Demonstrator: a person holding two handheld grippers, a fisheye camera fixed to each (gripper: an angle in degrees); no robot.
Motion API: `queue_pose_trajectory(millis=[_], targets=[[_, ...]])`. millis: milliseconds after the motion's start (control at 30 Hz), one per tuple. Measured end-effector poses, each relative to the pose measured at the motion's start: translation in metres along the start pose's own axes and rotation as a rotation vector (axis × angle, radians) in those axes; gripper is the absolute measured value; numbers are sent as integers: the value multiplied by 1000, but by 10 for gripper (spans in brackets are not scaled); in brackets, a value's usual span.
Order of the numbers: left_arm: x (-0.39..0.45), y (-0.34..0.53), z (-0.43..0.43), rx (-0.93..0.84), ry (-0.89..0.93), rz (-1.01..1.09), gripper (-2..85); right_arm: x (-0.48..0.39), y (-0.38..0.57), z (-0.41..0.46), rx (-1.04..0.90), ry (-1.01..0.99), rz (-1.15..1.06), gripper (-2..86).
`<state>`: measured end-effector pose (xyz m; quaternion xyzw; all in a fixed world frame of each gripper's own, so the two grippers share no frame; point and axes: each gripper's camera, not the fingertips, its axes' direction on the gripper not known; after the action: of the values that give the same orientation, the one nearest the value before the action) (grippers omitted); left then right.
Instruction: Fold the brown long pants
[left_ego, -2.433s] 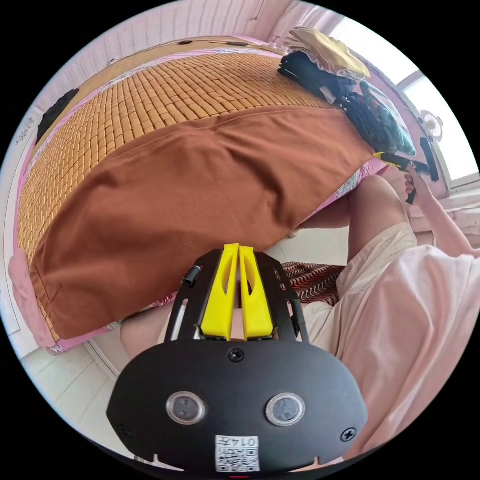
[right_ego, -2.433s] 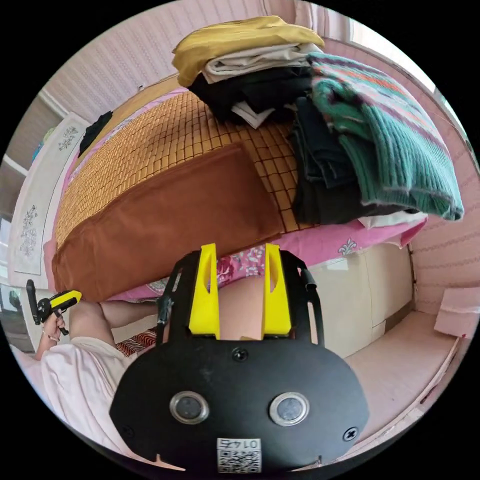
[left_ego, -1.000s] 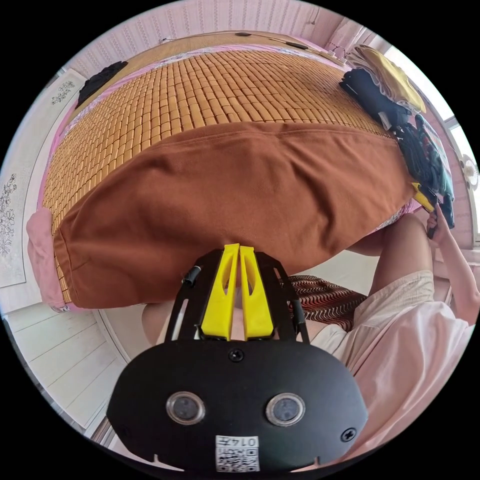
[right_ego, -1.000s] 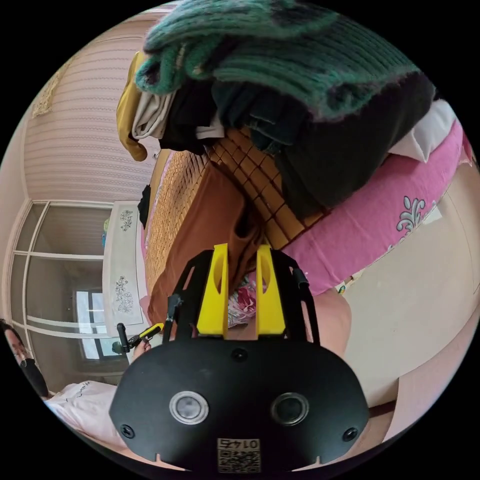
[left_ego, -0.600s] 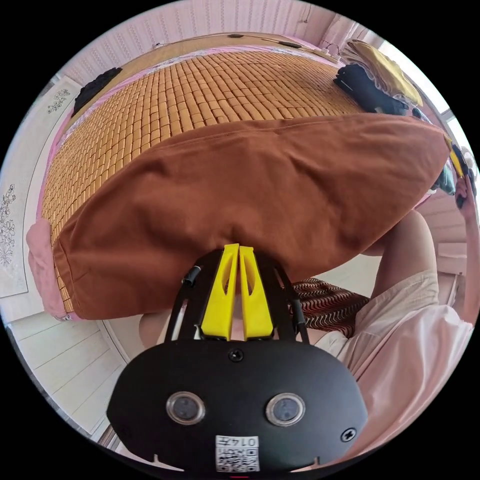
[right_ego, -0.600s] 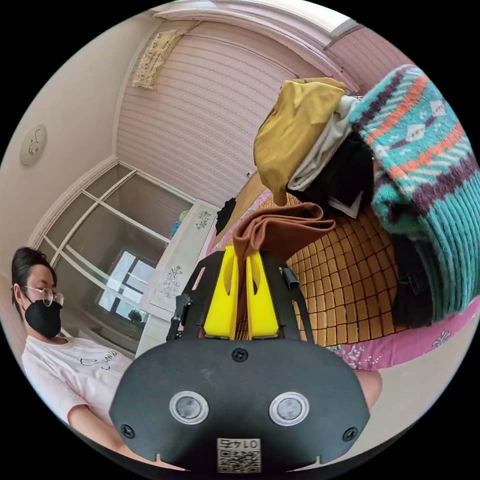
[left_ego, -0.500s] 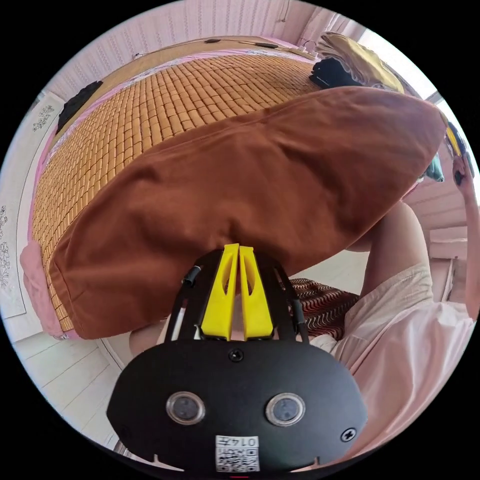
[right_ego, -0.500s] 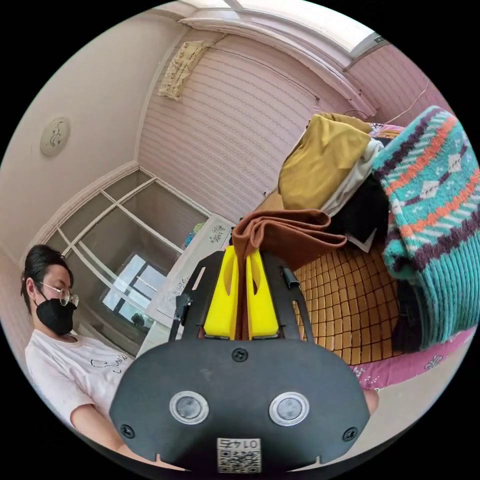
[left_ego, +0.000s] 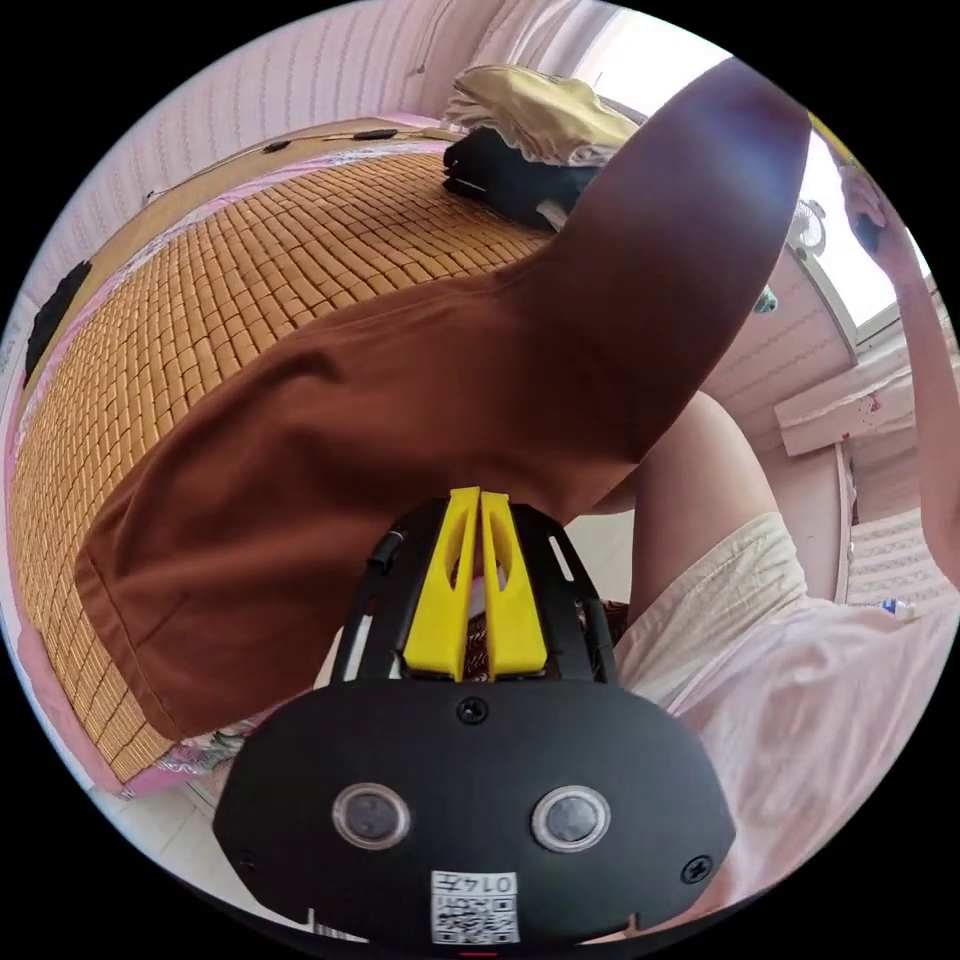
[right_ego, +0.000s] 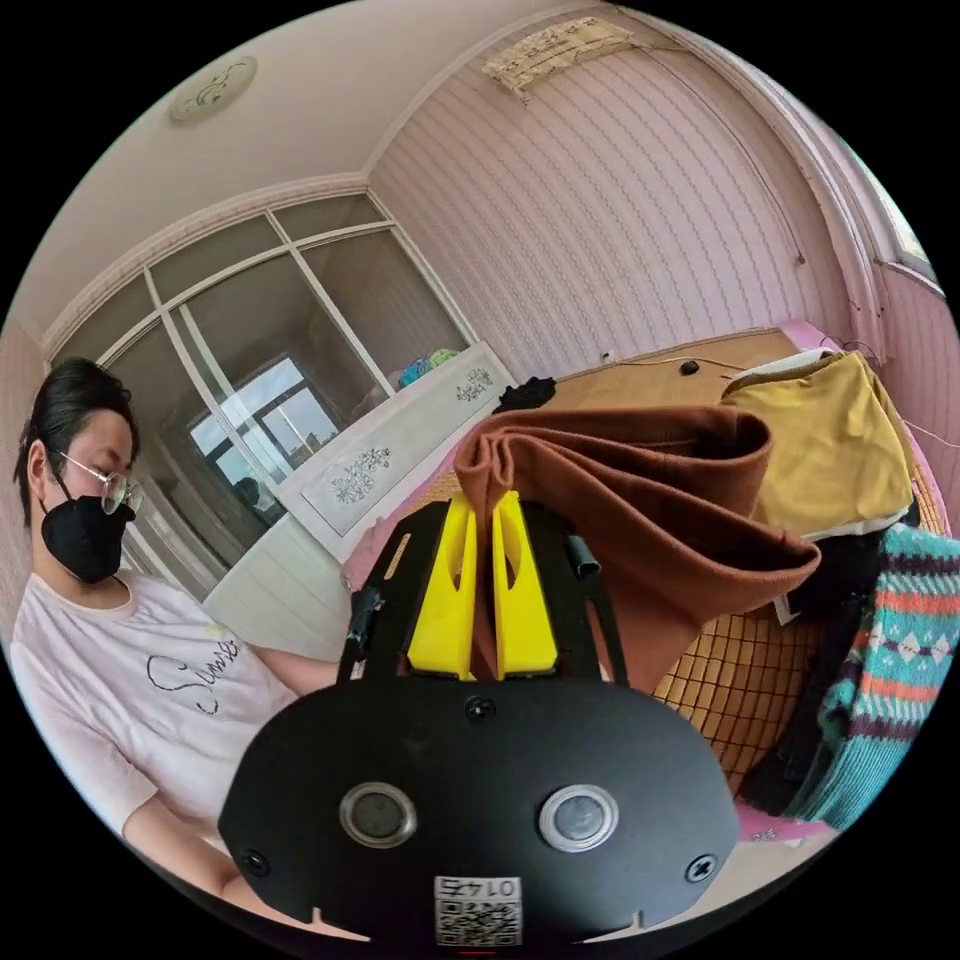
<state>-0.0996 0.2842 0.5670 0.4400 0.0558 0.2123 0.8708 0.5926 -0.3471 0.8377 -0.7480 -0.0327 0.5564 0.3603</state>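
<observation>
- The right gripper (right_ego: 478, 520) pinches one end of the brown long pants (left_ego: 400, 400) between both jaws, lifted above the bamboo mat (left_ego: 220, 270).
- The left gripper (left_ego: 478, 515), jaws pressed together, sits at the pants' near edge; whether it pinches cloth cannot be told.
- The pants' other end lies on the mat.

Bright daylight, window (left_ego: 850, 260) glare, fisheye edge distortion, sharp focus

A small white sticker (left_ego: 475, 907) sat on the black housing of the left gripper (left_ego: 473, 500), and its twin (right_ego: 477, 910) on the right gripper (right_ego: 479, 505): each bore a square code and a short row of digits. Dark cursive writing (right_ego: 195, 672) ran across the person's white shirt (right_ego: 120, 640), too creased to read whole.
</observation>
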Motion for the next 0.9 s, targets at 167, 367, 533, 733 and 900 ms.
queue_pose_trajectory(millis=[167,367,533,733,900], targets=[[-67,96,-83,127,-98,-267,-10,-110,1,236,-252,-217,-187,36],[-139,208,-124,145,-166,-662,-8,-145,108,494,-787,-95,-108,64],[-152,222,-123,179,-120,-694,15,-133,145,512,-852,-54,-72,72],[-152,157,-104,128,-159,-565,74,-120,163,522,-864,165,-73,74],[-152,128,-77,12,-184,-551,98,-143,187,565,-868,335,-172,111]])
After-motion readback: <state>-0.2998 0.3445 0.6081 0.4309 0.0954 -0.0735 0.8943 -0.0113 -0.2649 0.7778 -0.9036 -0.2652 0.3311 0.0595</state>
